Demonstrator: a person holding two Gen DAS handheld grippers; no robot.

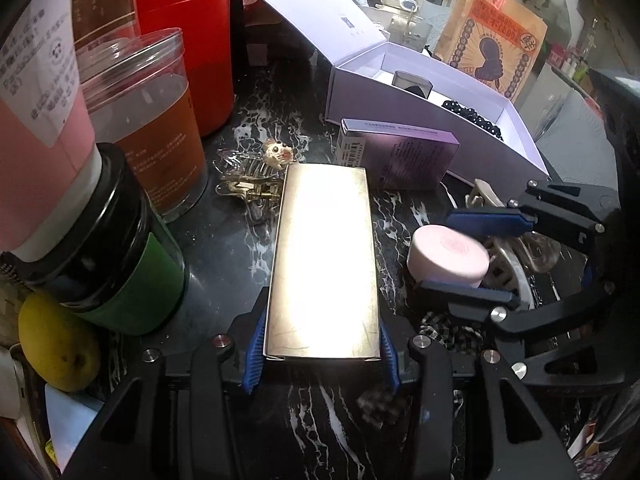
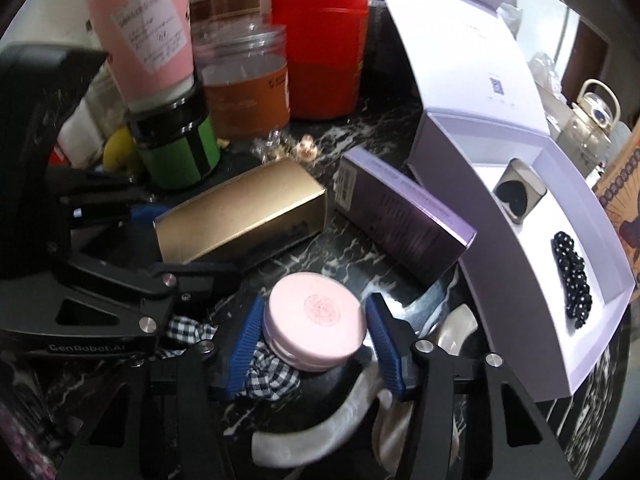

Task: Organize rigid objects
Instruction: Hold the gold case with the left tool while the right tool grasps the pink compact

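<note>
My left gripper is shut on a long gold box that lies flat on the black marble counter, with the blue pads against its two long sides. The gold box and the left gripper also show in the right wrist view. A round pink compact sits between the blue pads of my right gripper, and both pads touch its rim. In the left wrist view the right gripper brackets the same compact.
A purple box lies beside an open lilac gift box holding black beads. Red canister, clear jar, green jar and pink tube crowd the left. A pearly hair claw and checked scrunchie lie under the compact.
</note>
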